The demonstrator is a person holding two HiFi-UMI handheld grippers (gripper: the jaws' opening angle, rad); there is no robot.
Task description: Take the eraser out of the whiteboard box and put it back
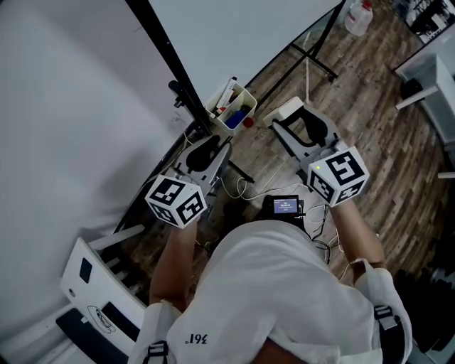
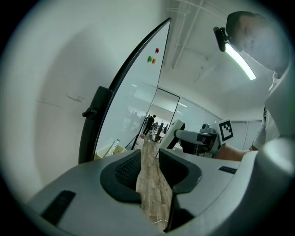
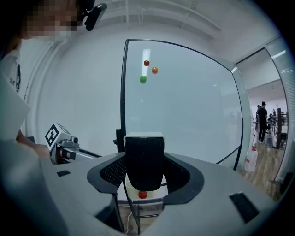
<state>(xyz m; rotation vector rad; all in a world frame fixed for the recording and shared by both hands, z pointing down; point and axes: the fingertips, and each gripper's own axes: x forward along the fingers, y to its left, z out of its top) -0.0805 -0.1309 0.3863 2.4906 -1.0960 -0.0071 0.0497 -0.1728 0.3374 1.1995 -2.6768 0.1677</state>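
Note:
My right gripper [image 1: 297,125] is shut on the eraser [image 1: 289,109], a white block with black felt. In the right gripper view the eraser [image 3: 144,159] stands upright between the jaws of the right gripper [image 3: 147,171], above the white whiteboard box [image 3: 152,196] with its red magnet. That box [image 1: 232,107] hangs on the whiteboard's lower frame, holds markers, and lies just left of the eraser. To the box's lower left, my left gripper [image 1: 207,151] stands open and holds nothing. Only wood floor shows between the jaws of the left gripper [image 2: 150,168].
The whiteboard [image 1: 78,106] fills the left side, with its black frame [image 1: 167,50] and stand legs [image 1: 314,62] on the wood floor. Three coloured magnets [image 3: 146,63] sit high on the board. A plastic bottle [image 1: 359,18] stands far off. A small screen [image 1: 286,205] hangs at my waist.

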